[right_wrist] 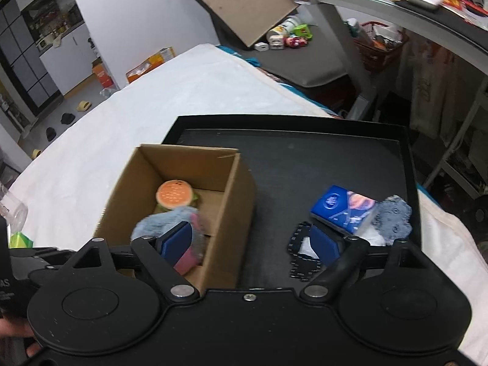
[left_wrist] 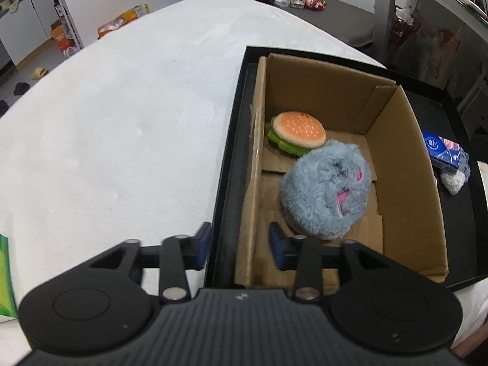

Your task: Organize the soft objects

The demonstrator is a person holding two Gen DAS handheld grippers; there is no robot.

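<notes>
The left gripper (left_wrist: 239,245) is matte black plastic: a ribbed central housing at 6 o'clock in its view, with 2 round, smooth discs at 7 and 5 o'clock. 4 flat black link arms, pinned by silver rivets, carry 2 fingers faced with blue pads (left_wrist: 203,241). A small pale emblem sits at the top edge of the housing.

The right gripper (right_wrist: 251,242) has the same build, but its housing is smooth with 1 silver screw at its centre; its blue pads (right_wrist: 176,241) are rectangular.

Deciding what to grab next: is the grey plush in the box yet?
In. The grey plush lies on the cardboard box floor, beside the burger plush.
</notes>
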